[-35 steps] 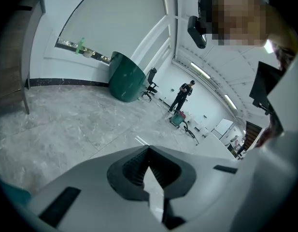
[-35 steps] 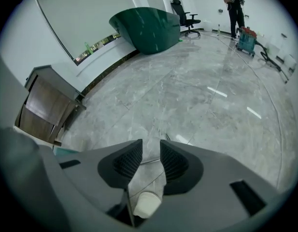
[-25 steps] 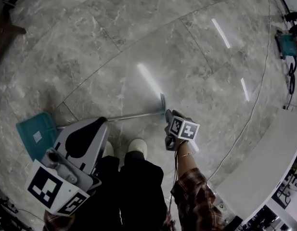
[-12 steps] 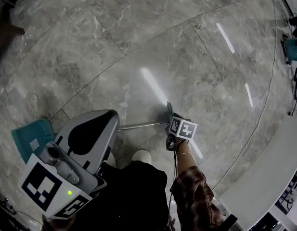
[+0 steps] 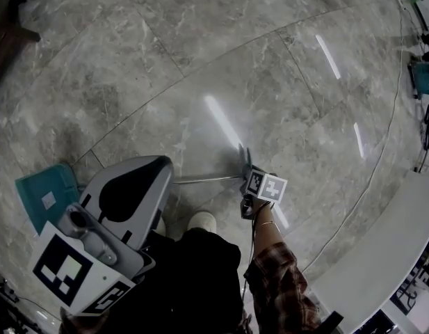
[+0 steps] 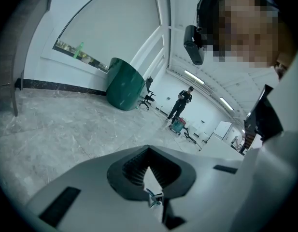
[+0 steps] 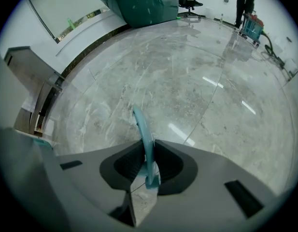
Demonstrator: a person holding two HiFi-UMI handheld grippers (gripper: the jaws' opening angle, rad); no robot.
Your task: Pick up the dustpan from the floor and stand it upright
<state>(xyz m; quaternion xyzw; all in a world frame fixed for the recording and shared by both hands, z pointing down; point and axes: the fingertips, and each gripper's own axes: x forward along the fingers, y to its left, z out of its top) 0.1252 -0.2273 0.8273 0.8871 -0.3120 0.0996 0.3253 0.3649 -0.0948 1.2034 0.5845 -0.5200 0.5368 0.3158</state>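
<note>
One end of the dustpan (image 5: 47, 197) is all I have: my right gripper (image 7: 147, 151) has just been closing its jaws, which now pinch the teal grip (image 7: 141, 124) of the handle. The pan lies flat on the floor (image 5: 270, 61), off to my left. My left gripper (image 6: 149, 151) hangs empty, tips together. The grasp is in hand. Next, I judge, comes lifting the handle so the dustpan pivots upright on its pan.

Head view: from above, steeply down onto the marble floor (image 5: 200, 61), fairly far off. Left gripper (image 6: 149, 161) view: nearly level across the hall toward a green counter (image 6: 124, 88). Right gripper (image 7: 147, 153) view: close over the floor, down along the dustpan handle (image 7: 141, 129). Shared by both gripper views: counter and floor.
</note>
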